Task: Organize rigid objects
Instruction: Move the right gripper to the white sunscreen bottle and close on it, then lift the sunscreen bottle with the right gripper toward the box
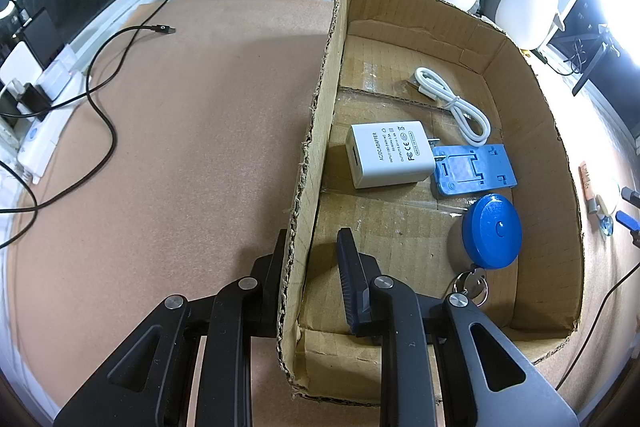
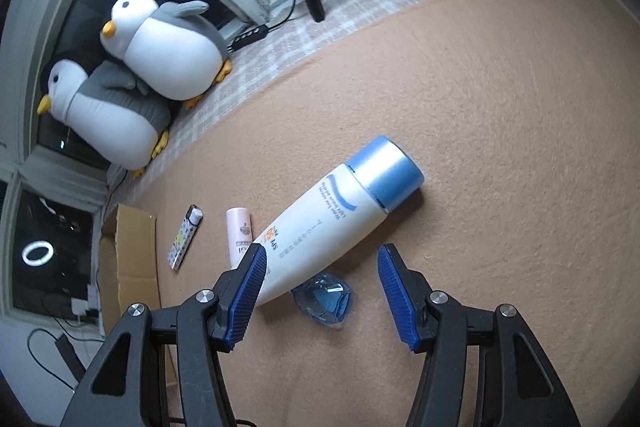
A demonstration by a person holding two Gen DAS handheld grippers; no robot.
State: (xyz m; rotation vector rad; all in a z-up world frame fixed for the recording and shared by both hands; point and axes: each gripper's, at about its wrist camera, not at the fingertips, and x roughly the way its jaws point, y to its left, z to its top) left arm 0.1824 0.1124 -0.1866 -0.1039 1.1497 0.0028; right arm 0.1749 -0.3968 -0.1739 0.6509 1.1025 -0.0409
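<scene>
Cork-topped table [image 2: 500,127]; left hand-held gripper [image 1: 310,247] seemingly clamps box wall [image 1: 298,227].

penguins [image 2: 160,43] two plush, one lying on the other, by window | cable [image 1: 104,115] black, loose across mat [image 1: 200,127] | power strip [image 1: 44,123] white, at mat's left edge | ring light [image 2: 37,253] reflected in glass

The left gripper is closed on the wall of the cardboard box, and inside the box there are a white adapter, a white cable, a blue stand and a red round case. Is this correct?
Not quite: the round case is blue, not red, as the left wrist view shows. The rest holds: the left gripper is shut on the box wall, with the adapter, cable and stand inside.
</scene>
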